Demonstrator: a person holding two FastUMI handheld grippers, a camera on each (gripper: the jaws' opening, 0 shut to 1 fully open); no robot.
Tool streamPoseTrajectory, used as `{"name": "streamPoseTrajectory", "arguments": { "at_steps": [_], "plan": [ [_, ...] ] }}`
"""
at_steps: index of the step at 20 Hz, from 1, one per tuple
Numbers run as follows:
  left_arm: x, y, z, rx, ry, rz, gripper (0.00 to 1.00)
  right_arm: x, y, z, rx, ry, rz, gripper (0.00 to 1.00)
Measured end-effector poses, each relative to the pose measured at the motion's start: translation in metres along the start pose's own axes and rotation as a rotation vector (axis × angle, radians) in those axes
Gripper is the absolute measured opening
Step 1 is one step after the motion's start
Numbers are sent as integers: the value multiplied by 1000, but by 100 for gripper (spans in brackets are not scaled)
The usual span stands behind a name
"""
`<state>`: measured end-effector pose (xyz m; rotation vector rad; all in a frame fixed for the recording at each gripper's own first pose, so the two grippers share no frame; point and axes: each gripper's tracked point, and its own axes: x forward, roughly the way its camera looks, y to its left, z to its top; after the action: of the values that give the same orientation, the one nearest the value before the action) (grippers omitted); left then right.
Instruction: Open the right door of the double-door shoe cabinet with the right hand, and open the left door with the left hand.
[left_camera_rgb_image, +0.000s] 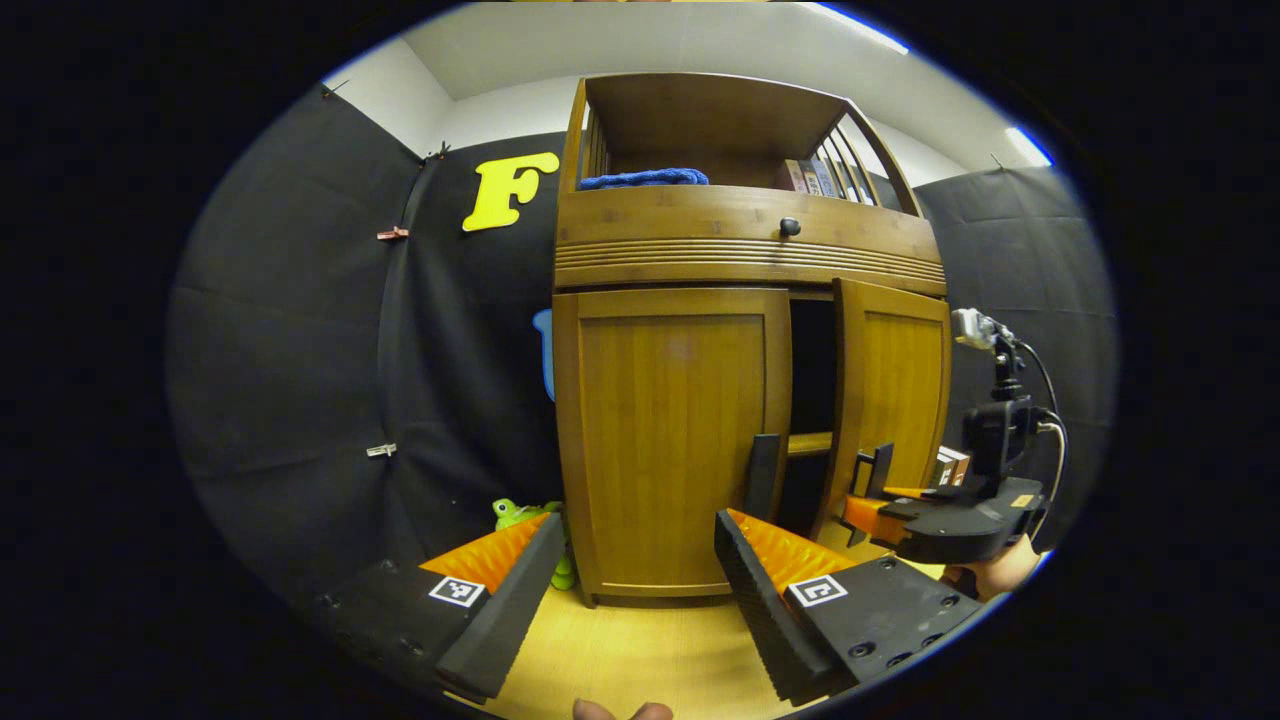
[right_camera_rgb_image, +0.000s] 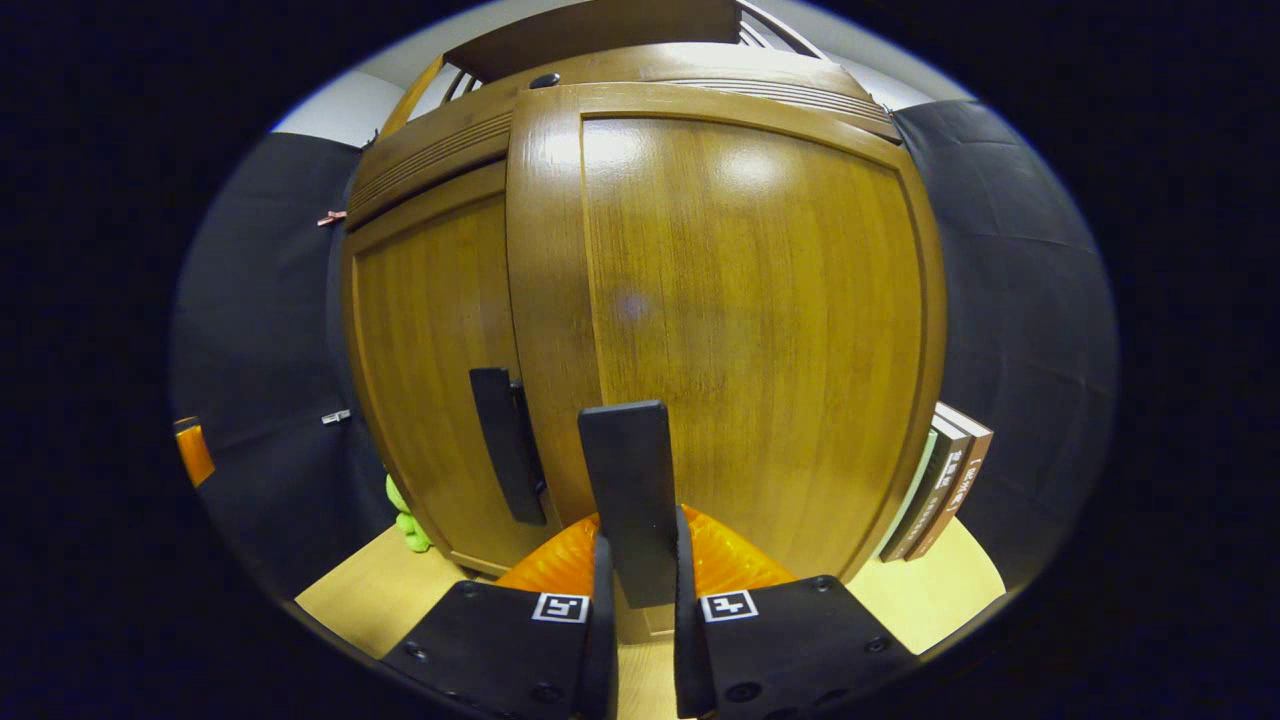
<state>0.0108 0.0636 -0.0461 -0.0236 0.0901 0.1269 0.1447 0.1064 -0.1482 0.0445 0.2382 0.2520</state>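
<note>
Gripping right door handle (right_camera_rgb_image: 630, 490), right gripper (right_camera_rgb_image: 637, 610), cabinet interior dark

In the left gripper view, the left gripper (left_camera_rgb_image: 635, 575) hangs with jaws spread before the closed left door (left_camera_rgb_image: 672, 440) of the brown wooden shoe cabinet (left_camera_rgb_image: 745, 240). The right door (left_camera_rgb_image: 893, 395) stands ajar, the right gripper (left_camera_rgb_image: 868, 490) at its dark handle.
</note>
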Motion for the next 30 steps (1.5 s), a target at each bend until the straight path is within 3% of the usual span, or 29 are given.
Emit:
{"name": "streamPoseTrajectory", "arguments": {
  "at_steps": [14,23,28,30],
  "plan": [
    [0,-64,2,12,-4,-122,92,-111,-75,-6,-2,-11,-90,25],
    [10,-91,4,4,-9,-146,94,-154,-159,9,55,-31,-184,21],
    [25,-108,-1,16,4,-157,95,-165,-209,9,45,-15,-205,15],
    [31,-113,0,19,6,-152,95,-166,-219,9,60,-6,-179,14]
  ]
}}
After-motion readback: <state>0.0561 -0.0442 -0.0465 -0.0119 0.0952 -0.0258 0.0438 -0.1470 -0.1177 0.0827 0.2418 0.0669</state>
